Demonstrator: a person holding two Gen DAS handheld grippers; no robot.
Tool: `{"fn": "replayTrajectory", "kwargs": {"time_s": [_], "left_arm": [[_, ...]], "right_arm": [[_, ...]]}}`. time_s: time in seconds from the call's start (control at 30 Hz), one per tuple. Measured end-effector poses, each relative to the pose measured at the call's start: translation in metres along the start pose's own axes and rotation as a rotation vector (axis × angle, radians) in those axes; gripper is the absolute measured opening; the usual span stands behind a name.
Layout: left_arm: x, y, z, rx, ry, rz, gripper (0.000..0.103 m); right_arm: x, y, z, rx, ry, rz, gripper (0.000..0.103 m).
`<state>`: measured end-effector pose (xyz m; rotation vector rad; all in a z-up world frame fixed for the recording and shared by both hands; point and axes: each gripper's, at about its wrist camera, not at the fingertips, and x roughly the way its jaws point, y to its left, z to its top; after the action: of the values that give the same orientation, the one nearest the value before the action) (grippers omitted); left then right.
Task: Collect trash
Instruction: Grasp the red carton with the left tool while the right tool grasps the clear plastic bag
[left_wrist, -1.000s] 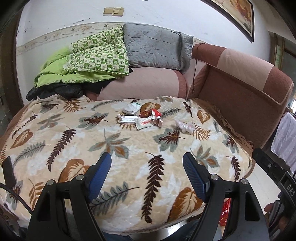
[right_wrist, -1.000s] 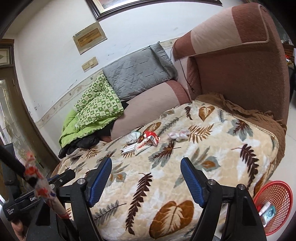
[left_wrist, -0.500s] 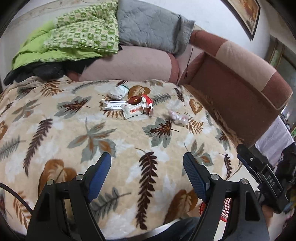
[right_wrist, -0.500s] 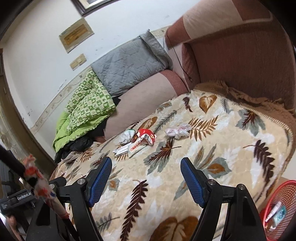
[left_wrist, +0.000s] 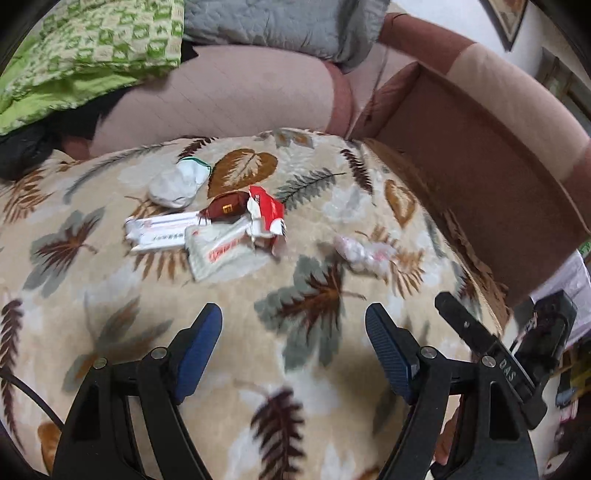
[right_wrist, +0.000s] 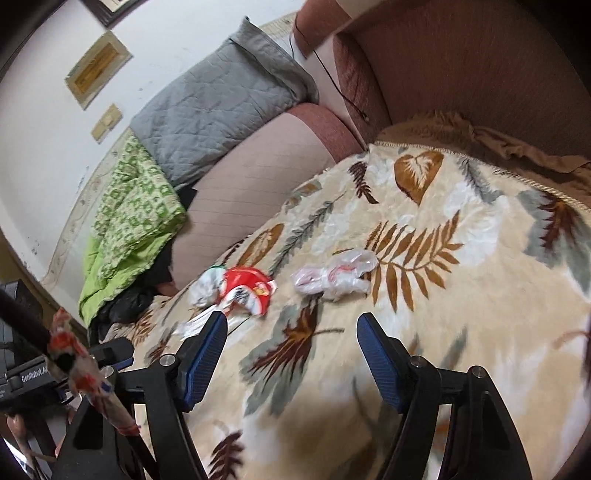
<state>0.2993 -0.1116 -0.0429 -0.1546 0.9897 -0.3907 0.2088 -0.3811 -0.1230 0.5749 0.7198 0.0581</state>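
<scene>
Trash lies on the leaf-patterned blanket (left_wrist: 110, 280): a crumpled white wad (left_wrist: 177, 182), a brown packet (left_wrist: 227, 206), a red-and-white wrapper (left_wrist: 267, 214), a long white box (left_wrist: 159, 230), a white wrapper (left_wrist: 221, 251) and a crumpled clear plastic bag (left_wrist: 364, 253). My left gripper (left_wrist: 293, 325) hovers open, short of the pile, nothing between its fingers. My right gripper (right_wrist: 291, 332) is open too, just before the red wrapper (right_wrist: 245, 286) and the plastic bag (right_wrist: 334, 277), which lies ahead and slightly right. The white wad (right_wrist: 205, 288) sits behind the red wrapper.
A pink sofa back (left_wrist: 221, 92) carries a green checked quilt (left_wrist: 92, 44) and a grey quilted cushion (left_wrist: 280, 26). The brown armrest (left_wrist: 480, 147) rises on the right. The right gripper's body (left_wrist: 491, 362) shows at the lower right of the left wrist view.
Both grippers have moved forward over the blanket toward the trash, which now looks much nearer. The red basket has left the right wrist view. Both stay open.
</scene>
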Motion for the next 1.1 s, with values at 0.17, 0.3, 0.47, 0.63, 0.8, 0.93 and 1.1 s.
{"fn": "replayTrajectory", "kwargs": {"time_s": [0.17, 0.3, 0.47, 0.63, 0.8, 0.93, 1.1], "left_arm": [[0.056, 0.011, 0.039, -0.042, 0.028, 0.041, 0.079], [0.092, 0.013, 0.061, -0.049, 0.046, 0.070, 0.079], [0.140, 0.012, 0.079, -0.018, 0.115, 0.115, 0.072], [0.153, 0.011, 0.080, 0.007, 0.110, 0.165, 0.037], [0.140, 0.007, 0.076, -0.002, 0.088, 0.105, 0.026], [0.118, 0.001, 0.069, -0.030, 0.077, 0.051, 0.025], [0.063, -0.005, 0.044, -0.050, 0.048, -0.022, 0.025]], "right_arm": [[0.058, -0.025, 0.015, 0.047, 0.038, -0.035, 0.072], [0.087, -0.041, 0.021, 0.079, 0.038, -0.074, 0.068], [0.105, -0.050, 0.019, 0.084, 0.001, -0.089, 0.042], [0.096, -0.051, 0.012, 0.066, -0.062, -0.048, 0.031], [0.089, -0.054, 0.010, 0.077, -0.107, -0.027, 0.030], [0.078, -0.055, 0.007, 0.085, -0.143, 0.011, 0.030], [0.056, -0.047, -0.008, 0.105, -0.117, 0.032, 0.029]]}}
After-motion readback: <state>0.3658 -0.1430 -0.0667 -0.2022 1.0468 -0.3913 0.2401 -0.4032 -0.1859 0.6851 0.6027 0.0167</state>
